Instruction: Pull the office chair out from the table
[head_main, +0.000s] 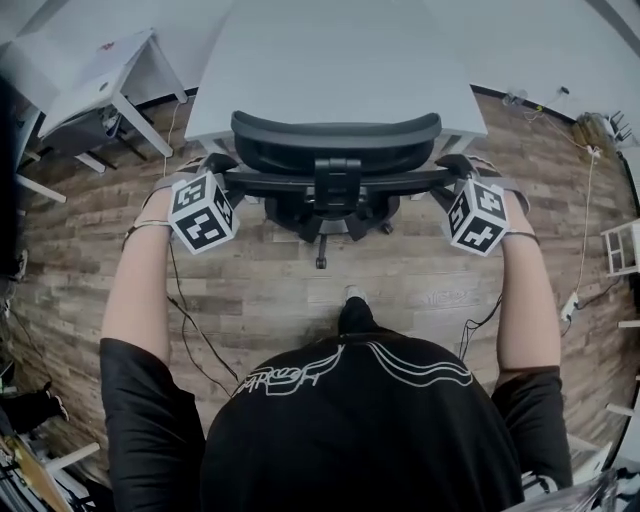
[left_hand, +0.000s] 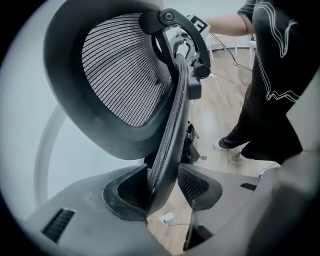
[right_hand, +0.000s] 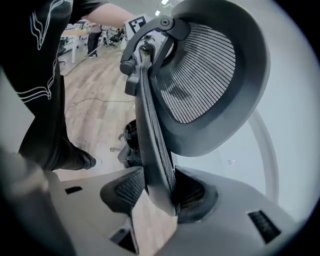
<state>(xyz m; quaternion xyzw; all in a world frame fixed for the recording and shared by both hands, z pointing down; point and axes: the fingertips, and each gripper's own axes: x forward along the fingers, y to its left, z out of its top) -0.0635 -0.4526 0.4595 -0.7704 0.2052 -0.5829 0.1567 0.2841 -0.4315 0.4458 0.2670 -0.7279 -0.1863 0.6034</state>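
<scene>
A black mesh office chair (head_main: 335, 150) stands with its back toward me, just in front of the white table (head_main: 330, 60). My left gripper (head_main: 220, 168) is at the left edge of the chair's back, and my right gripper (head_main: 452, 166) is at the right edge. In the left gripper view the back's thin mesh edge (left_hand: 172, 130) runs down between the pads of the left gripper (left_hand: 162, 192), which are shut on it. The right gripper (right_hand: 157, 192) is likewise shut on the opposite edge (right_hand: 152, 130). The curved headrest (left_hand: 125, 75) (right_hand: 205, 75) fills the upper part of both gripper views.
The chair's wheeled base (head_main: 322, 262) sits on wood-look flooring, close to my foot (head_main: 352, 295). A small white table (head_main: 90, 75) stands at the back left. Cables (head_main: 190, 330) trail on the floor to my left. A white shelf (head_main: 622, 245) and a power strip (head_main: 572, 305) are on the right.
</scene>
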